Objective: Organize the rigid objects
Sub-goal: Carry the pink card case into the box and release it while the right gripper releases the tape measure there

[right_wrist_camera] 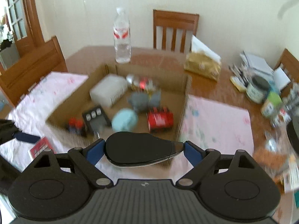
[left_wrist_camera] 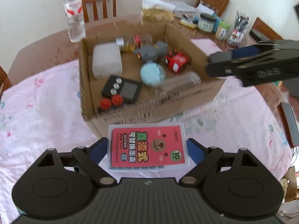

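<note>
My left claw [left_wrist_camera: 147,147] pinches a clear plastic case [left_wrist_camera: 147,146] with a red label flat between its blue pads, held above the pink cloth [left_wrist_camera: 41,108] just short of the cardboard box [left_wrist_camera: 168,100]. My right claw [right_wrist_camera: 143,149] is pressed onto a black mouse-shaped object [right_wrist_camera: 140,149] at the box's near wall. Inside the box lie a white block [left_wrist_camera: 106,61], a black timer [left_wrist_camera: 121,89], a pale blue round thing [left_wrist_camera: 152,72], a grey toy [left_wrist_camera: 149,52] and a red toy car [left_wrist_camera: 176,60] — blurred. A water bottle [left_wrist_camera: 73,13] stands behind the box, toward the bench's far edge.
</note>
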{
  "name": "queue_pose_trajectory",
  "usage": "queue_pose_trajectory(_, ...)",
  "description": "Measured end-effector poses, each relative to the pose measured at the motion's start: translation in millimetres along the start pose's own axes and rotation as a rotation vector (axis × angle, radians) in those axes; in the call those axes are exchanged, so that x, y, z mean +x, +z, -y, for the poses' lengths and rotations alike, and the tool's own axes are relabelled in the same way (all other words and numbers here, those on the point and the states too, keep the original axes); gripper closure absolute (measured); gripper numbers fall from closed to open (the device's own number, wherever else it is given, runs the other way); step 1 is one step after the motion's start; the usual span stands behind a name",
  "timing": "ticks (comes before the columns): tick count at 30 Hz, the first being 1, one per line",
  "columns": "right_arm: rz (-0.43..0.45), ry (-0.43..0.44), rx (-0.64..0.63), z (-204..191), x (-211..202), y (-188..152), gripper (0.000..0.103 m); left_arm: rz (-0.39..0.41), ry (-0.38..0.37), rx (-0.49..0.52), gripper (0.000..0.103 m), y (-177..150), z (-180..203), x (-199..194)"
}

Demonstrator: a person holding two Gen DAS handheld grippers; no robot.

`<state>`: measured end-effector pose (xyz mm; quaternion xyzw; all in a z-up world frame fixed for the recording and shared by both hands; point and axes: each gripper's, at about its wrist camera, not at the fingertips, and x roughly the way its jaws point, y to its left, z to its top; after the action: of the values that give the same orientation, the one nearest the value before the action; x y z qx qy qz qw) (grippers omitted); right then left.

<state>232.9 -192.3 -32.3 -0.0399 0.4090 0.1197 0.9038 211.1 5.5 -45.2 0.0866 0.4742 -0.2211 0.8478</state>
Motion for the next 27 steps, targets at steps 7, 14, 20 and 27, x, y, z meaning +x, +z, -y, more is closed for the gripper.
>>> queue_pose_trajectory(7, -0.047, 0.033, 0.006, -3, 49, 26, 0.01, 0.074, 0.048, -0.012, 0.014, 25, -14, -15)
queue_pose_trajectory(14, -0.065, 0.033, 0.019, 0, 60, 21, 0.0, 0.111, 0.092, -0.026, 0.014, 53, -32, -1)
queue_pose_trajectory(20, -0.054, 0.017, 0.06, 12, 46, 17, 0.0, 0.113, 0.1, -0.04, 0.014, 75, -41, 25)
queue_pose_trajectory(27, -0.051, -0.012, 0.09, 24, 31, 12, 0.0, 0.158, 0.168, -0.014, 0.005, 86, -35, 38)
